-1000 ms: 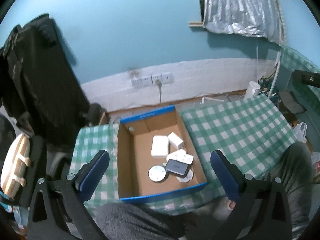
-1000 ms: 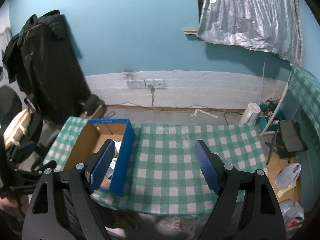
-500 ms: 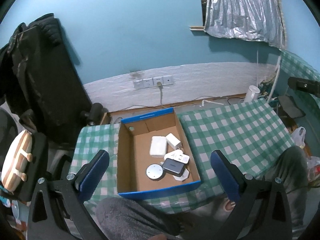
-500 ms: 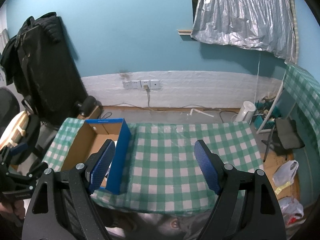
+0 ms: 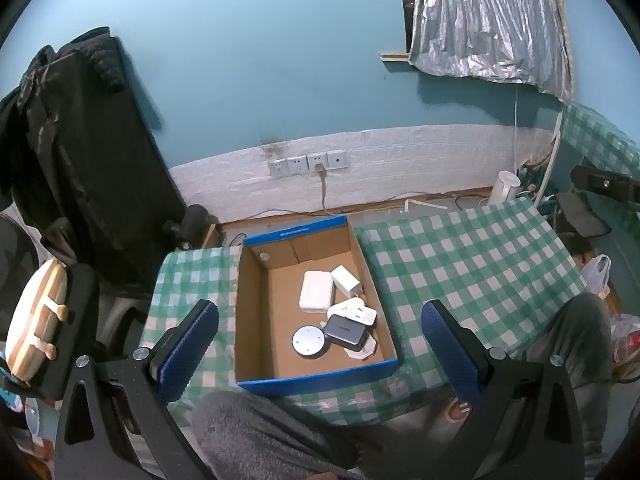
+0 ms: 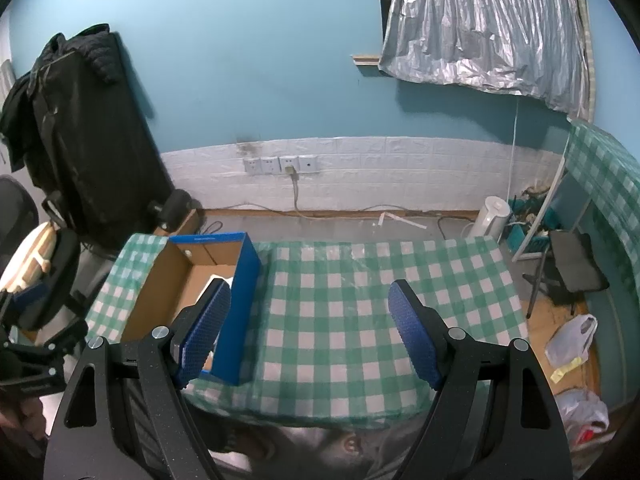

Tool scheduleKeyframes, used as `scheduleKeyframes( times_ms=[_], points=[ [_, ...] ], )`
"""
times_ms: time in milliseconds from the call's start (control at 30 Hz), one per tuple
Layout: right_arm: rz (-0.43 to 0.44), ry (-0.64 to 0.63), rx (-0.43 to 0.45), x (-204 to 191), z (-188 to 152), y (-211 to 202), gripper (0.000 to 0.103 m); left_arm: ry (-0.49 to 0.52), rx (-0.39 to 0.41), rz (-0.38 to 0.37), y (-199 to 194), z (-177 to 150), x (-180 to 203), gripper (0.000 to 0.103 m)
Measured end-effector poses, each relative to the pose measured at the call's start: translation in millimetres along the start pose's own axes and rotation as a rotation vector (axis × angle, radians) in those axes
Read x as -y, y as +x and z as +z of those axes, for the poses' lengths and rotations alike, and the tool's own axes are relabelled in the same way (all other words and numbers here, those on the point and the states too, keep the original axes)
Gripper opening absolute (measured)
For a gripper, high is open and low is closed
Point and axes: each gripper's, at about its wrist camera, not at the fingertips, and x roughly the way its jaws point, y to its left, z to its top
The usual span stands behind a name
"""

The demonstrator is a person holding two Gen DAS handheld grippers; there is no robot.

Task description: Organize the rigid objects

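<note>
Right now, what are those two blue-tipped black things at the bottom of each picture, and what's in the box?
They are tongs that a person holds, one in each hand. Each has a camera looking along its fingers, so each picture is one tong's view. The left tongs and right tongs are both open and hold nothing. On the green checked tablecloth sits a cardboard box with blue edges. Inside lie a white rectangular block, a white charger plug, a round grey disc and a dark grey box.

Open tool (image 6: 310, 334) above checked cloth (image 6: 360, 280)
</note>
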Motion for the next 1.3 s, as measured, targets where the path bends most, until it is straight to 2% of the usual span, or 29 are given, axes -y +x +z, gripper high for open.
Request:
scheduleKeyframes(
  times_ms=[700,1300],
  points=[
    [0.005,-0.003,-0.006,2,-4,0,0.081,0.035,-0.014,0.011,-3,-3,12,0.102],
    [0.007,-0.012,-0.011,-2,-8,0,0.081,0.029,-0.020,0.016,-4,-7,7,0.102]
  ],
)
